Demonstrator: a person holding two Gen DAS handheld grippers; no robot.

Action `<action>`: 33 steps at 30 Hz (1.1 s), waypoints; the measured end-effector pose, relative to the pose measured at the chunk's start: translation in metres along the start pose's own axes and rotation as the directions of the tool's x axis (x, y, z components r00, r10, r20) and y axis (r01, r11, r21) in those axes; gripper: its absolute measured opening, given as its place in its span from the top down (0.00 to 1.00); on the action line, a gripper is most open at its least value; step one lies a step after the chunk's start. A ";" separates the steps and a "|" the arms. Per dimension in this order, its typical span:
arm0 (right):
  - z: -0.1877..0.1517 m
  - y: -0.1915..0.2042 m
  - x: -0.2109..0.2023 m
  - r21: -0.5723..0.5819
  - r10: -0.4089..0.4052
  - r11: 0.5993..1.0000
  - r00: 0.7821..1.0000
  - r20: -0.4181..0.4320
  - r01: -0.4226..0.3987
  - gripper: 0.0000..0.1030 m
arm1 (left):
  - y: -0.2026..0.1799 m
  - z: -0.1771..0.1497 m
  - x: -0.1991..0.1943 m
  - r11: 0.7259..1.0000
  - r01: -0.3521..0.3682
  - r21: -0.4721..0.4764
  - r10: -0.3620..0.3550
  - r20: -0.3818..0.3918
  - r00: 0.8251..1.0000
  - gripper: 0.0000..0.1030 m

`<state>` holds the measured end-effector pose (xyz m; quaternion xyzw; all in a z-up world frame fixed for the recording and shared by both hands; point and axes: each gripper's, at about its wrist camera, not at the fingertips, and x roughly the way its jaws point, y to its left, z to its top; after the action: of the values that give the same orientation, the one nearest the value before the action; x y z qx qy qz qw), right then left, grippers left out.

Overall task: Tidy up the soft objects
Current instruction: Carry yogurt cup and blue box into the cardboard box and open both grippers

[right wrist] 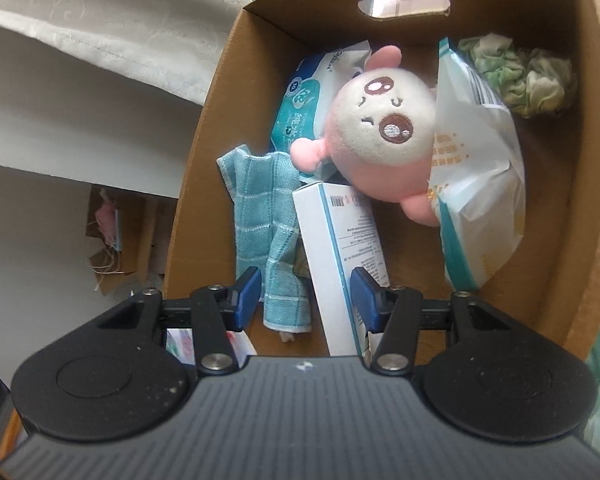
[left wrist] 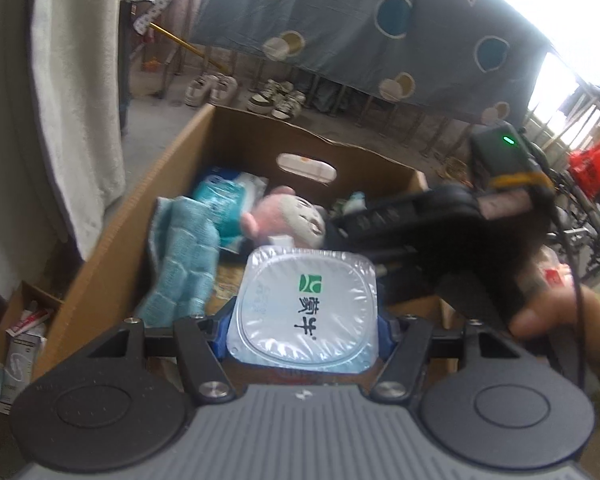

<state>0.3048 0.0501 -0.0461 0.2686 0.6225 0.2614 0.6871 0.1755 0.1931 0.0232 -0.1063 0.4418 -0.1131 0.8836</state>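
Left tongs [left wrist: 304,320] grip tissue pack [left wrist: 304,308] over box [left wrist: 112,240].

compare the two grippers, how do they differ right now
The left gripper is shut on a sealed white pack; the right gripper is open and holds nothing. The left one hovers at the near edge of the cardboard box; the right one reaches down inside it, its fingers either side of a white carton without visibly touching. Both have blue pads and point at the box.
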 end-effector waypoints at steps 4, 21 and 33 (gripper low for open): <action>0.008 0.001 0.005 -0.013 0.014 1.000 1.000 -0.024 -0.014 0.50 | -0.012 -0.004 0.004 0.998 0.059 0.031 -0.058 -0.023 0.998 0.37; 0.033 -0.004 0.009 -0.103 -0.030 0.994 0.995 -0.093 0.021 0.47 | -0.029 0.005 0.071 0.993 0.108 0.056 -0.102 -0.096 0.990 0.38; 0.036 -0.005 0.009 -0.114 -0.022 0.993 0.995 -0.097 0.010 0.46 | -0.037 -0.007 0.095 0.989 0.101 0.105 -0.086 -0.142 0.986 0.38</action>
<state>0.3420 0.0516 -0.0530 0.2110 0.6418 0.3037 0.6718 0.2216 0.1299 -0.0417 -0.0694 0.4890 -0.1859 0.8494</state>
